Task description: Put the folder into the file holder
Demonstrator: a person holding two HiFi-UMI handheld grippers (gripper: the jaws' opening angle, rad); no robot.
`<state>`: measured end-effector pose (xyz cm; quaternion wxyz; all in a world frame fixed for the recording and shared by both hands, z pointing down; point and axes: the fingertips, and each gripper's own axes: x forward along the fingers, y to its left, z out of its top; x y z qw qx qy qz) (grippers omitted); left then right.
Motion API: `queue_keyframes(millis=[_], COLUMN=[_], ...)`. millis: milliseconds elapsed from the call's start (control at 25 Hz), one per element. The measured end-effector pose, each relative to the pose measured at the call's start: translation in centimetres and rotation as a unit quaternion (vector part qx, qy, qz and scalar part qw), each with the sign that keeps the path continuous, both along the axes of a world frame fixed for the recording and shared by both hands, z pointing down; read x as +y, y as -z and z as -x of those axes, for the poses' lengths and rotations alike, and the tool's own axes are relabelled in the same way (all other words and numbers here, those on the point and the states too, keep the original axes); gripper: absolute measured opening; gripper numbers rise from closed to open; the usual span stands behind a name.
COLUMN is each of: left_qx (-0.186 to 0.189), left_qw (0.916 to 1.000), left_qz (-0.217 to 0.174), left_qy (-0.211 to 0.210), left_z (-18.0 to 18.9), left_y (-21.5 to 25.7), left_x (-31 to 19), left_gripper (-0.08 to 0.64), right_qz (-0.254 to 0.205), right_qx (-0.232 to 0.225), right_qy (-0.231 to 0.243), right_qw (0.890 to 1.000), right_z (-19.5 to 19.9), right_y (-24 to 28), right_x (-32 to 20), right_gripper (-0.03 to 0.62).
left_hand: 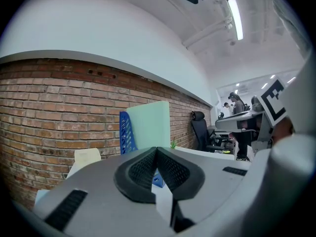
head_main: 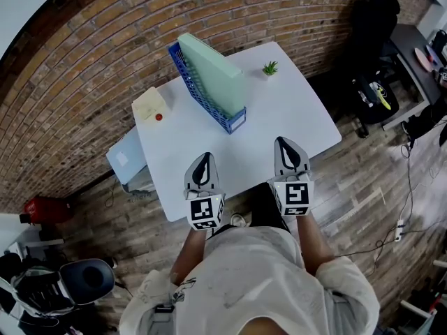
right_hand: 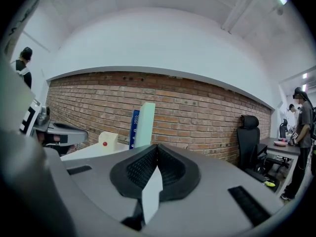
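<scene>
A pale green folder [head_main: 213, 75] stands upright inside the blue file holder [head_main: 183, 67] at the back of the white table [head_main: 279, 110]. In the left gripper view the folder [left_hand: 150, 125] and the holder [left_hand: 127, 132] lie straight ahead and well away. The right gripper view shows the folder [right_hand: 145, 125] edge-on beside the holder [right_hand: 134, 127]. My left gripper [head_main: 204, 156] hovers over the table's front edge with its jaws together and nothing in them. My right gripper [head_main: 283, 141] is level with it to the right, shut and empty. Neither touches the folder.
A cream box [head_main: 150, 105] with a red dot sits left of the holder. A small green plant [head_main: 269, 68] stands at the back right. A brick wall runs behind the table. A black office chair [head_main: 374, 40] is to the right, a light blue cabinet [head_main: 124, 158] to the left.
</scene>
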<state>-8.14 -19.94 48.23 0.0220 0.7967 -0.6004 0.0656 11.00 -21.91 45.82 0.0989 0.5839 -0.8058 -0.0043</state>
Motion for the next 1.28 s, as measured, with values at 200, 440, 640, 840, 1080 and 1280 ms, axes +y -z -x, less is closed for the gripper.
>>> queue_keyframes(millis=[200, 440, 640, 840, 1080, 1280], left_qx=[-0.001, -0.002, -0.002, -0.002, 0.000, 0.003], left_qw=[1.0000, 1.0000, 1.0000, 1.0000, 1.0000, 1.0000], left_qz=[-0.001, 0.000, 0.003, 0.001, 0.000, 0.001], left_qy=[0.001, 0.003, 0.005, 0.005, 0.006, 0.003], left_z=[0.1, 0.5, 0.7, 0.8, 0.9, 0.7], left_y=[0.0, 0.1, -0.1, 0.0, 0.1, 0.0], left_x=[0.1, 0.0, 0.1, 0.1, -0.2, -0.3], left_gripper=[0.014, 0.014, 0.014, 0.014, 0.014, 0.014], right_qz=[0.001, 0.008, 0.018, 0.015, 0.017, 0.018], right_qx=[0.003, 0.006, 0.006, 0.006, 0.013, 0.009], right_qy=[-0.002, -0.001, 0.004, 0.013, 0.012, 0.010], right_qw=[1.000, 1.000, 1.000, 1.000, 1.000, 1.000], right_z=[-0.1, 0.2, 0.6, 1.1, 0.9, 1.0], right_y=[0.0, -0.1, -0.6, -0.2, -0.3, 0.1], right_x=[0.1, -0.2, 0.0, -0.1, -0.2, -0.2], right_gripper=[0.018, 0.020, 0.020, 0.019, 0.020, 0.020])
